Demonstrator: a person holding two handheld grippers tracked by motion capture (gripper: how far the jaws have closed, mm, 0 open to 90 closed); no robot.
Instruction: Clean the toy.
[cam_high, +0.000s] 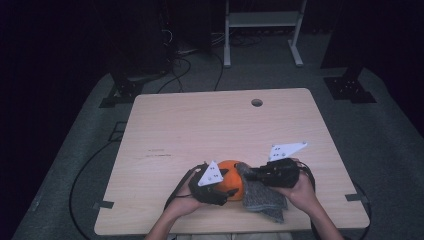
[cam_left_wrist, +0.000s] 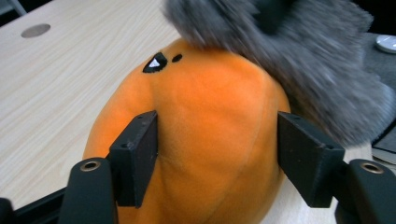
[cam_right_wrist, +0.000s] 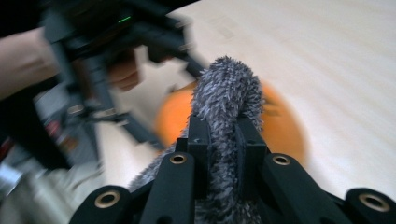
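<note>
The landmark here is the orange plush toy (cam_high: 231, 179), a round soft thing that sits on the wooden table (cam_high: 200, 130) near the front edge, close to the person.

On the person's side of the toy are the two hands. The left hand (cam_high: 187, 197) holds the left gripper (cam_high: 220, 192), which lies against the left side of the toy. In the left gripper view, its two black jaws stand on both sides of the orange body, about half open, and the pads (cam_left_wrist: 140, 156) seem to lie against the plush; I cannot tell how firmly they press. The toy (cam_left_wrist: 210, 135) has small black marks near its top.

The right hand (cam_high: 300, 192) holds the right gripper (cam_high: 250, 174) just at the right side of the toy. Its jaws are almost fully closed and they pinch a fold of the grey fuzzy cloth (cam_right_wrist: 226, 107) between them. In the right gripper view the cloth rises from the jaws, and the orange toy (cam_right_wrist: 280, 126) lies behind it, blurred. In the high view, the cloth (cam_high: 262, 195) touches the right side of the toy and spreads on the table towards the front edge. In the left gripper view, the cloth (cam_left_wrist: 299, 60) rests over the top right part of the toy.

Far beyond the toy, near the back edge of the table, there is a round hole (cam_high: 257, 102). Behind the table stands a white frame (cam_high: 262, 30) on the dark floor.
</note>
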